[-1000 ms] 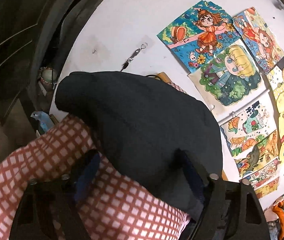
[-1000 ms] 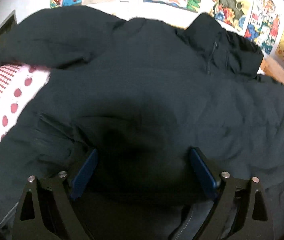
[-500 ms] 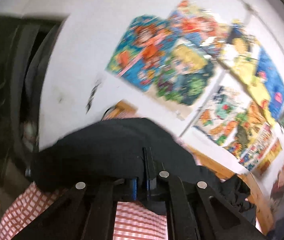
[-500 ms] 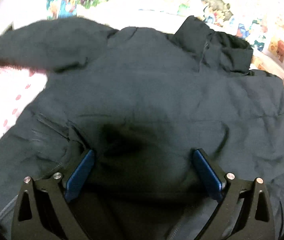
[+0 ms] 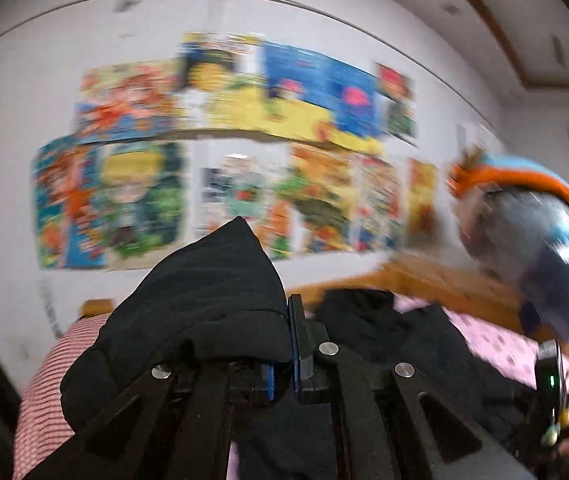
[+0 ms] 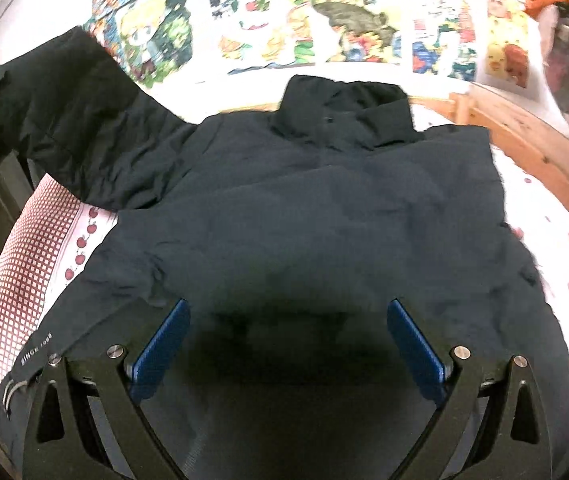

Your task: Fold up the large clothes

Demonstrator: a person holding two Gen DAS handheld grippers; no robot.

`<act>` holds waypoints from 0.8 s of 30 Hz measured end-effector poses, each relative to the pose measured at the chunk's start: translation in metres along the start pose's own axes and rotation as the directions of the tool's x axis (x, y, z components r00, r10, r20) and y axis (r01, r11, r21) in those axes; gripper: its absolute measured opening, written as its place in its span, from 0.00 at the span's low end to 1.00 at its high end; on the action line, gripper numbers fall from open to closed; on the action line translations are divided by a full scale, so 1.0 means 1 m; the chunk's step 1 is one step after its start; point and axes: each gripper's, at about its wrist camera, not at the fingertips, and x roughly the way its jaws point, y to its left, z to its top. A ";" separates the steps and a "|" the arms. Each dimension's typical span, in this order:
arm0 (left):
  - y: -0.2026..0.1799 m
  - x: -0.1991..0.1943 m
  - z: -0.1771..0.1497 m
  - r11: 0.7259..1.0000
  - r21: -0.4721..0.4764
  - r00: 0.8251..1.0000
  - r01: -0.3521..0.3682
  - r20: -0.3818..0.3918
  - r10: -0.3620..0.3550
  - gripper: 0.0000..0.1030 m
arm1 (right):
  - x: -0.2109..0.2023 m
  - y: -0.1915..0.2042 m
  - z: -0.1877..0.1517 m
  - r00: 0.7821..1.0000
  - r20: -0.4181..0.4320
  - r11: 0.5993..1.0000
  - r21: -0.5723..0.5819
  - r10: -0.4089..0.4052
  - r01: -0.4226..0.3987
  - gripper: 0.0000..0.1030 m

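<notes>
A large black jacket (image 6: 316,208) lies spread on the bed, collar (image 6: 348,116) toward the wall. My left gripper (image 5: 284,344) is shut on the jacket's sleeve (image 5: 208,296) and holds it lifted above the bed; the raised sleeve shows at the upper left in the right wrist view (image 6: 56,116). My right gripper (image 6: 284,332) is open and empty, its blue pads (image 6: 162,348) hovering over the jacket's lower body. The jacket's body also shows in the left wrist view (image 5: 396,344).
The bed has a red-checked cover (image 6: 16,264) at the left and a pink dotted sheet (image 6: 548,232) at the right, with a wooden frame (image 6: 524,136). Colourful posters (image 5: 224,152) cover the wall. A blue and orange object (image 5: 540,232) is at the right.
My left gripper has shut on the sleeve and lifted it, swinging right toward the jacket's body. My right gripper has stayed open and drawn slightly back.
</notes>
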 end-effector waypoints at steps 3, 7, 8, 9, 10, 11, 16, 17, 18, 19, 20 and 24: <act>-0.051 0.018 -0.011 0.991 0.104 0.995 0.079 -0.069 -0.072 0.06 | -0.013 -0.026 -0.008 1.000 0.014 0.999 0.042 -0.025 0.025 0.94; -0.107 0.039 -0.042 0.965 0.204 0.977 0.162 -0.173 -0.127 0.06 | -0.022 -0.059 -0.025 0.999 0.010 0.995 0.088 -0.053 0.051 0.94; -0.122 0.046 -0.054 0.956 0.227 0.967 0.188 -0.211 -0.140 0.06 | -0.024 -0.070 -0.030 0.998 0.005 0.993 0.103 -0.061 0.060 0.94; -0.132 0.051 -0.063 0.948 0.239 0.958 0.210 -0.243 -0.151 0.06 | -0.025 -0.078 -0.035 0.998 0.001 0.991 0.116 -0.066 0.066 0.94; -0.143 0.057 -0.074 0.939 0.252 0.944 0.236 -0.287 -0.161 0.06 | -0.025 -0.085 -0.039 0.998 -0.002 0.989 0.131 -0.068 0.068 0.94; -0.153 0.062 -0.088 0.927 0.264 0.927 0.265 -0.336 -0.169 0.06 | -0.025 -0.093 -0.043 0.998 -0.004 0.986 0.150 -0.068 0.068 0.94; -0.177 0.080 -0.135 0.887 0.295 0.837 0.354 -0.523 -0.159 0.06 | -0.014 -0.119 -0.061 0.999 -0.014 0.970 0.239 -0.047 0.050 0.94; -0.177 0.080 -0.138 0.886 0.289 0.826 0.361 -0.540 -0.161 0.08 | -0.010 -0.122 -0.064 0.999 -0.018 0.967 0.251 -0.041 0.044 0.94; -0.174 0.080 -0.140 0.888 0.274 0.817 0.369 -0.552 -0.169 0.08 | -0.006 -0.123 -0.066 0.999 -0.022 0.965 0.258 -0.037 0.042 0.94; -0.173 0.080 -0.141 0.890 0.260 0.810 0.374 -0.559 -0.177 0.09 | -0.003 -0.122 -0.067 0.999 -0.026 0.965 0.259 -0.038 0.043 0.94; -0.169 0.079 -0.140 0.892 0.239 0.797 0.384 -0.573 -0.190 0.09 | 0.000 -0.122 -0.068 0.999 -0.028 0.966 0.256 -0.040 0.046 0.94; -0.159 0.069 -0.140 0.879 0.180 0.756 0.442 -0.603 -0.256 0.22 | 0.006 -0.116 -0.068 0.997 -0.037 0.971 0.228 -0.061 0.068 0.94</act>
